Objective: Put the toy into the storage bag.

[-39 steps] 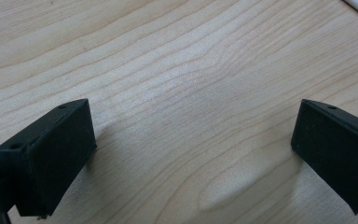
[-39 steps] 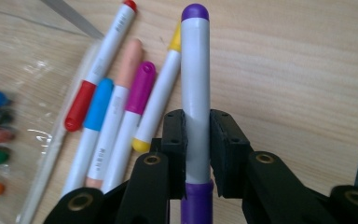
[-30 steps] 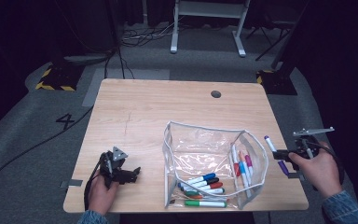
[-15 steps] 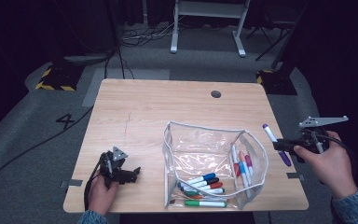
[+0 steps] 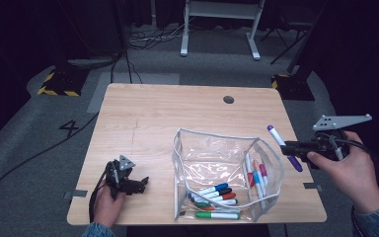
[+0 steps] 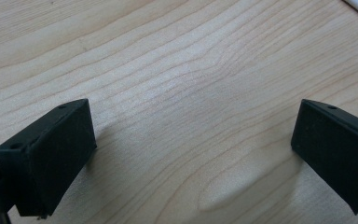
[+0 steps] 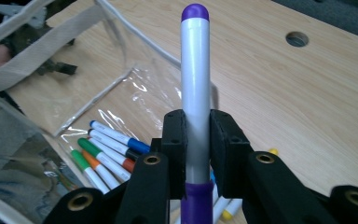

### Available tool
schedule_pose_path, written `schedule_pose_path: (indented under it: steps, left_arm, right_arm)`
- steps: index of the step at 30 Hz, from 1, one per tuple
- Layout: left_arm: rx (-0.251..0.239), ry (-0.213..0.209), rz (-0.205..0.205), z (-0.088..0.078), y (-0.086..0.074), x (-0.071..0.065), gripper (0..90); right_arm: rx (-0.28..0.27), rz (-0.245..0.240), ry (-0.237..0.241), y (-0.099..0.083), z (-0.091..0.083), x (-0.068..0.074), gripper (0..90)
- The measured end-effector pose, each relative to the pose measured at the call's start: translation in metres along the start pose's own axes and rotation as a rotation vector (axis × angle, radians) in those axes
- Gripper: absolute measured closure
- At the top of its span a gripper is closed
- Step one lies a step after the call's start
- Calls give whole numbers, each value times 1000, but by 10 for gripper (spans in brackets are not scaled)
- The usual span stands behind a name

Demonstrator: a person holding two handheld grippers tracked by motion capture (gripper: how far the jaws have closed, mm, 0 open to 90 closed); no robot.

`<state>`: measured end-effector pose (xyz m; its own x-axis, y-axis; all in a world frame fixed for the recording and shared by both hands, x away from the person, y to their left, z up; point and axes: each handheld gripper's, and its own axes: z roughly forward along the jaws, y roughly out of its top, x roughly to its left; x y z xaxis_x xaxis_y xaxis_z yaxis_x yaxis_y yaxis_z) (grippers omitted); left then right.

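Right gripper view: we are clamping the purple marker in the right tool, beside the clear pouch. We are resting the left tool wide open and empty on the desk.

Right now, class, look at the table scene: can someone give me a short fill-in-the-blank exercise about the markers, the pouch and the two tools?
1. The right tool is shut on a marker whose cap is ____.
2. The other markers lie inside a clear ____.
3. The left tool has its jaws ____, with only bare tabletop between them.
4. The round hole in the table is near its ____ edge.

Missing words: purple; pouch; open; far
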<state>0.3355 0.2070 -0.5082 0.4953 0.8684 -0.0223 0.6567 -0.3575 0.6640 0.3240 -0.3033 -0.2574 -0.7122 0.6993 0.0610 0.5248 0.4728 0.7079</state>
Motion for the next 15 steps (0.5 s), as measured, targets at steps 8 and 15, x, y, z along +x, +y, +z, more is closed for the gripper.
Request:
schedule_pose_path:
  steps: [8, 15]
  left_arm:
    - [-2, -1, -5, 0, 0, 0, 0]
    - [0, 0, 0, 0, 0, 0, 0]
  right_arm:
    - [31, -110, 88, 20, 11, 35, 770]
    - [90, -189, 144, 32, 31, 61, 770]
